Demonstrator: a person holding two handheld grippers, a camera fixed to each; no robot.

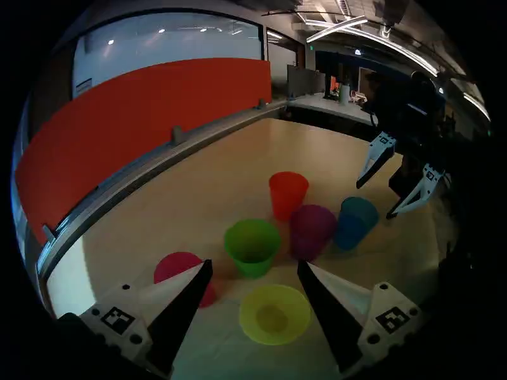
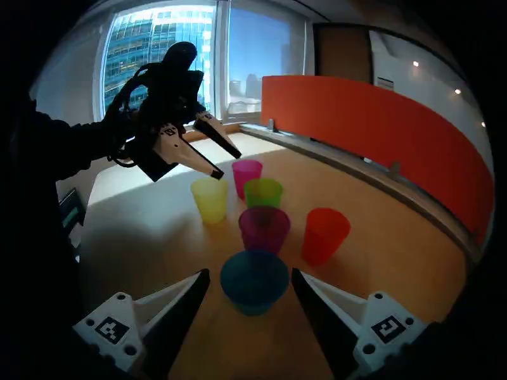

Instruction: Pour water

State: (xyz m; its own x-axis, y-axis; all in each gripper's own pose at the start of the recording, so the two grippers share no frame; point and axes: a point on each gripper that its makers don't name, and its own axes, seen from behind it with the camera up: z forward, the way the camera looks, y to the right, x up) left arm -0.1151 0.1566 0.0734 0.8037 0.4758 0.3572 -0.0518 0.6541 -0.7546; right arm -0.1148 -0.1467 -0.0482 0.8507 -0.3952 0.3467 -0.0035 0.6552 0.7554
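Both wide and empty, the left tool (image 1: 254, 263) frames the yellow cup (image 1: 274, 313) and the right tool (image 2: 250, 272) the blue cup (image 2: 254, 280), each at 6 o'clock; a finger could clip the purple cup (image 2: 264, 228) just beside the blue's 12 o'clock and topple it

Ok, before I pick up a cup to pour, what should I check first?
1. Left gripper open and holding nothing: ok.
2. Right gripper open and holding nothing: ok.
3. Blue cup lined up between the right gripper's fingers, upright: ok.
4. Yellow cup just ahead of the left gripper, upright: ok.
5. Water in either cup: cannot tell.
6. Room around the blue cup: not ok, the purple cup stands close behind it and might get knocked.
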